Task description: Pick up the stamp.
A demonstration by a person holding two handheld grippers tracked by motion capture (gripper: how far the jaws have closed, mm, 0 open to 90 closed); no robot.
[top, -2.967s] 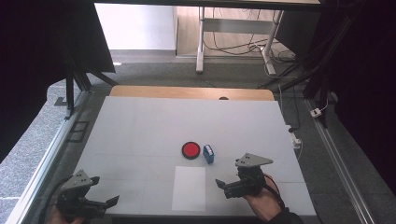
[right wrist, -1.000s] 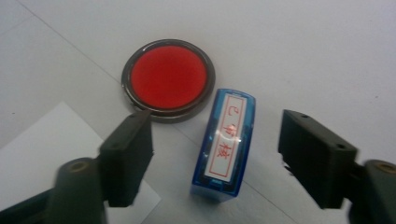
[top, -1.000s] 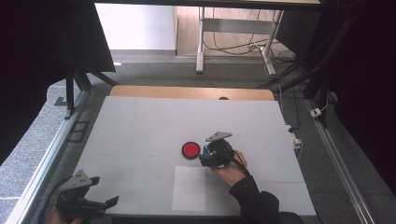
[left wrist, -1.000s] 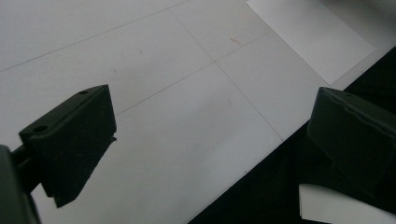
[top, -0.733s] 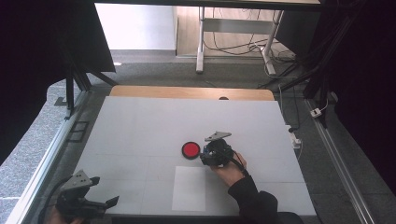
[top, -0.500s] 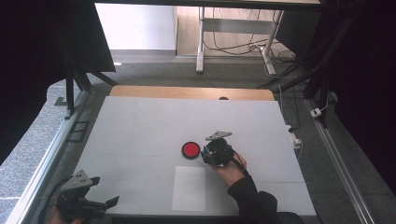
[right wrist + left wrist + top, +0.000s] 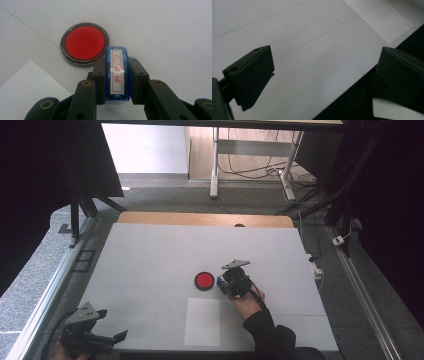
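Note:
A blue stamp (image 7: 117, 75) with red characters on its white label stands on the white table between my right gripper's (image 7: 116, 81) pads, which press on both its sides after just closing. Just beyond it lies a round red ink pad (image 7: 84, 43) in a dark metal rim. In the high view the right gripper (image 7: 224, 284) sits right of the ink pad (image 7: 204, 280), near the table's middle. My left gripper (image 7: 116, 336) rests at the table's front left corner, jaws wide apart with nothing between them (image 7: 322, 75).
A white sheet of paper (image 7: 203, 321) lies in front of the ink pad, near the table's front edge. A wooden strip (image 7: 200, 219) borders the table's far side. Metal rails run along both sides. Black drapes hang left and right.
My right gripper came from the front right to the blue stamp beside the ink pad and its jaws closed on it. The left gripper has stayed put.

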